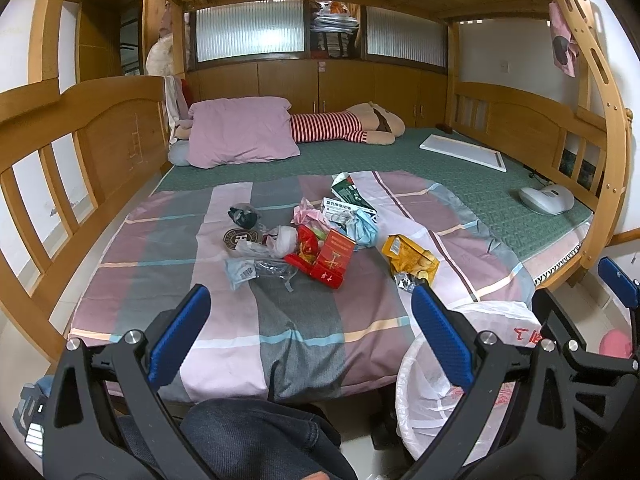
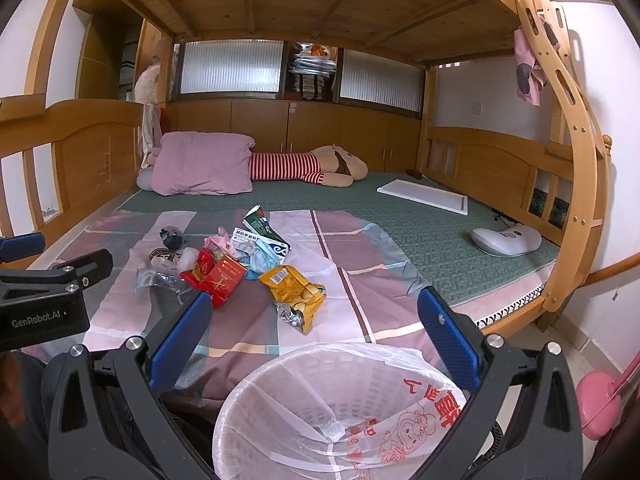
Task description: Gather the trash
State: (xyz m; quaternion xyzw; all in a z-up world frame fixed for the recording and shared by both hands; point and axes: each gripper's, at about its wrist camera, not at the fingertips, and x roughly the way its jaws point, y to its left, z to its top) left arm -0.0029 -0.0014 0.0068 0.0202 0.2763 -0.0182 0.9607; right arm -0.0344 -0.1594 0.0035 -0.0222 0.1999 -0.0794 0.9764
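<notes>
While you hold both tongs low at the foot of the bed, the trash lies ahead of them in a loose heap on the striped sheet (image 1: pixel 280 320). Your left tongs (image 1: pixel 308 312) stand wide open with nothing between the blue pads, and the heap sits straight beyond their gap. Your right tongs (image 2: pixel 316 316) are just as wide open and empty, with the heap ahead and slightly to their left.

The heap is mixed wrappers and boxes. A red box (image 1: pixel 334 258) (image 2: pixel 222 276) with gold print lies open at the near edge, touching a red wrapper beside it. A yellow snack bag (image 1: pixel 410 258) (image 2: pixel 294 290), crumpled and torn open with silver foil showing, lies apart from the rest, nearest your right tongs. Behind the red box you see a crumpled pale blue bag (image 1: pixel 364 228) (image 2: pixel 260 258), a white medicine box (image 1: pixel 344 206) with green print, a green and white carton (image 1: pixel 346 188) (image 2: pixel 260 222) standing tilted, and a pink scrap (image 1: pixel 306 210). To the far left of the heap lie a dark crumpled wrapper (image 1: pixel 244 216) (image 2: pixel 172 238), a round dark lid (image 1: pixel 240 238) and clear plastic film (image 1: pixel 256 268).

The waste basket (image 2: pixel 332 412) (image 1: pixel 448 380) stands on the floor against the bed, directly under your right tongs and beside the right finger of your left tongs. It is lined with a thin white bag printed in red, and what you see of the inside holds only the liner.
</notes>
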